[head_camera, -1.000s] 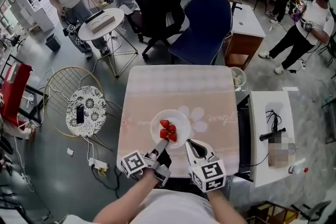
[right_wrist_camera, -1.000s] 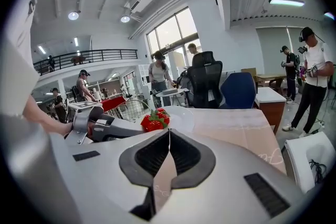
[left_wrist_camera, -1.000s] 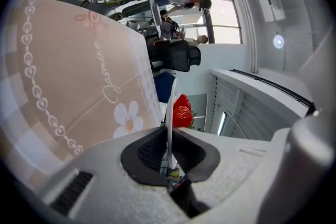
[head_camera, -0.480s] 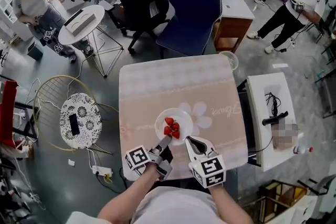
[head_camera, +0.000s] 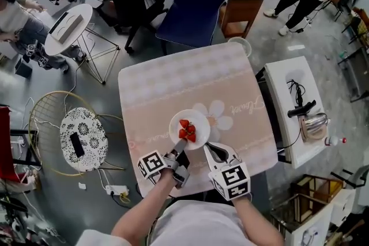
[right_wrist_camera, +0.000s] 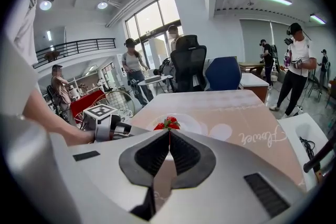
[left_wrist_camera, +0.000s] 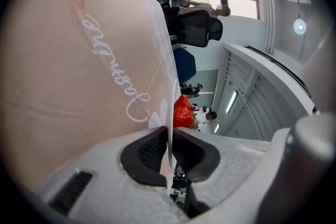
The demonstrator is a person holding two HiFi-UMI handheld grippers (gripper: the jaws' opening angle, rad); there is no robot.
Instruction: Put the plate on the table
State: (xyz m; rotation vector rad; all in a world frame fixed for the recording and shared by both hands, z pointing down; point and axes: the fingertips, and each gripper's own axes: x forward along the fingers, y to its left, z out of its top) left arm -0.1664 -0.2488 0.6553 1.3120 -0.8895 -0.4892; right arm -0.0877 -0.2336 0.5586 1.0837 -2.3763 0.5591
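Came down a little over the last second, with the plate brought along, pinched by its near rim in the left tongs, which were shut to a thin gap on that rim and not loosened. Found the plate low over the near middle of the table, just beside the flower print, with the strawberries heaped on it and unspilled. Judged the setting-down nearly finished, with only the letting go left. Kept the right tongs fully closed on nothing, just beside the plate's near right edge. Could not tell whether the plate's base already touched the table or hung slightly clear: showed only edge-on from the left gripper view, underside hidden. Lost the person's arms at the bottom edge of the head view.
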